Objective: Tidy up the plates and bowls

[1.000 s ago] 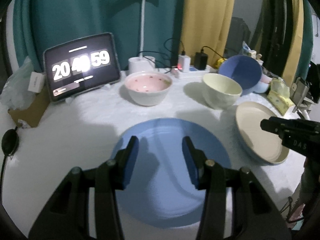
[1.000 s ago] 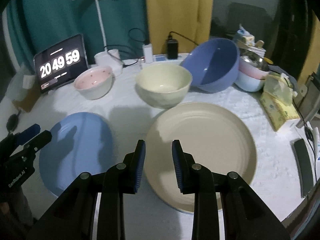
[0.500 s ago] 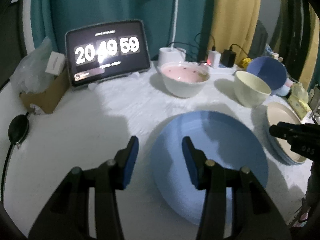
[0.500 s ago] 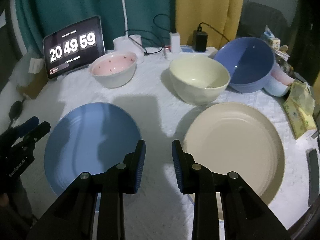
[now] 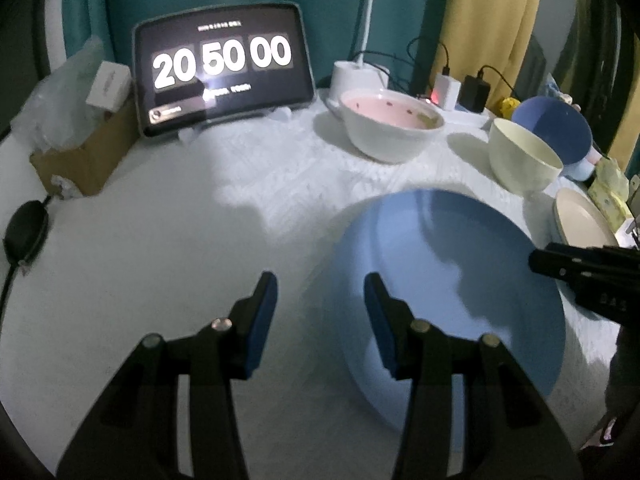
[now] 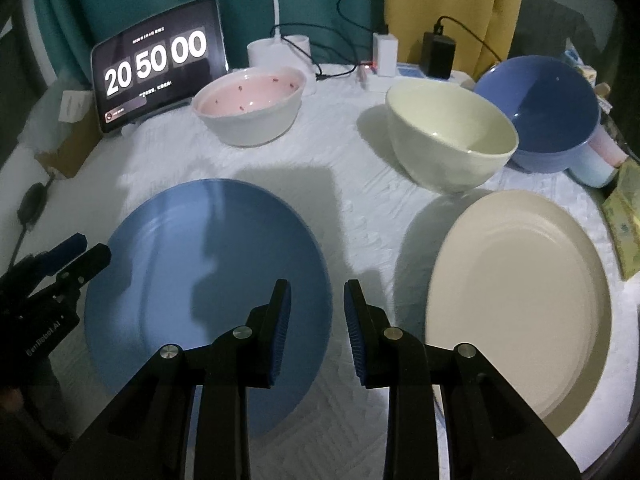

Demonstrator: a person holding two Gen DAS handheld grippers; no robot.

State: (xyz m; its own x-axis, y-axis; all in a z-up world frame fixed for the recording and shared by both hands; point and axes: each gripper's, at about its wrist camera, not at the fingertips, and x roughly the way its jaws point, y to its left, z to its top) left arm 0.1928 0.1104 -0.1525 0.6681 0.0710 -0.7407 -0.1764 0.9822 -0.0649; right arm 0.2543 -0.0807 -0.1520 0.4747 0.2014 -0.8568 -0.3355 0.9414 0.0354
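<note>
The blue plate [image 6: 208, 276] lies flat, face up, on the near left of the white-covered desk [image 6: 352, 184]; the cream plate [image 6: 516, 300] lies flat at near right. Being round, neither has a long axis. The left tool [image 5: 320, 292] hangs over the blue plate's left rim, the right tool [image 6: 316, 300] between the plates; both stand apart, gripping nothing. Three bowls sit upright farther back.
</note>
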